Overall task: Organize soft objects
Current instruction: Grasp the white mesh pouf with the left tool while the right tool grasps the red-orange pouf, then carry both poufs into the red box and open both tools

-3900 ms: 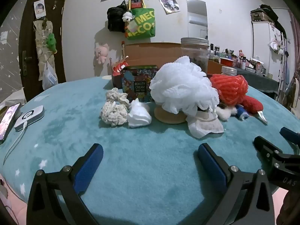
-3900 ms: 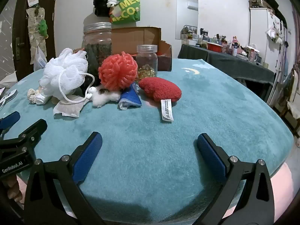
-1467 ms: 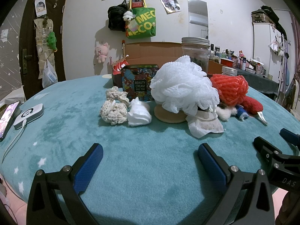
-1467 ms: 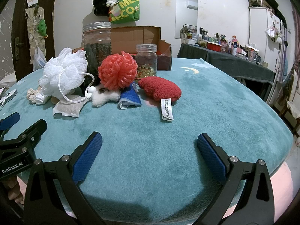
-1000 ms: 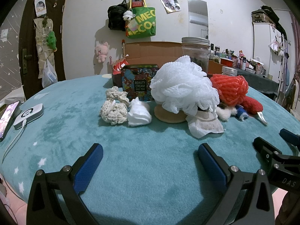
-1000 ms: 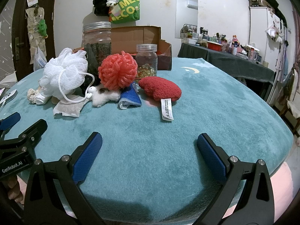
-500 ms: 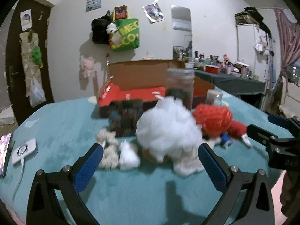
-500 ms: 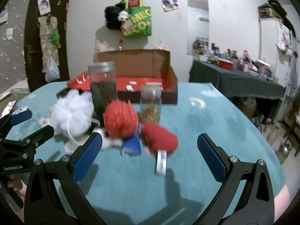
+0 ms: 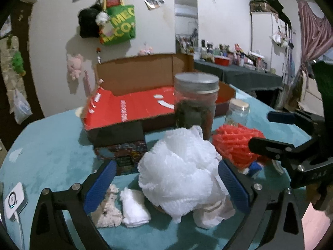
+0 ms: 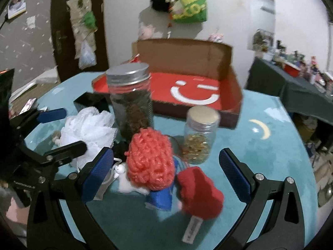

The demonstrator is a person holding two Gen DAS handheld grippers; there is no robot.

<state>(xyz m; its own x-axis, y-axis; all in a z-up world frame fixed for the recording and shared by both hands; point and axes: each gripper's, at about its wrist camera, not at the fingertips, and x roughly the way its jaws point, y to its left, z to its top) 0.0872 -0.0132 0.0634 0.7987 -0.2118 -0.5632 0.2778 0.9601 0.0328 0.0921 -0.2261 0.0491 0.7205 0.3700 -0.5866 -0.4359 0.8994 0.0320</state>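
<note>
Both grippers hang above the teal table (image 10: 260, 145) with their blue jaws spread wide and nothing in them. The left gripper (image 9: 166, 185) is over the white puff (image 9: 181, 179). The right gripper (image 10: 166, 170) is over the orange puff (image 10: 150, 159) and the red pad (image 10: 199, 193).

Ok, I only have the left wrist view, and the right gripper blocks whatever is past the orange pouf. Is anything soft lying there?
Observer: Yes, a red plush piece with a white tag lies right of the orange pouf, ahead of the open right gripper.
Operator: Anything on the pouf's other side?
Observer: A small white plush lies against its lower left edge.
Operator: And what is in the small jar?
Observer: The small jar stands upright behind the pouf, partly filled with golden pieces.
</note>
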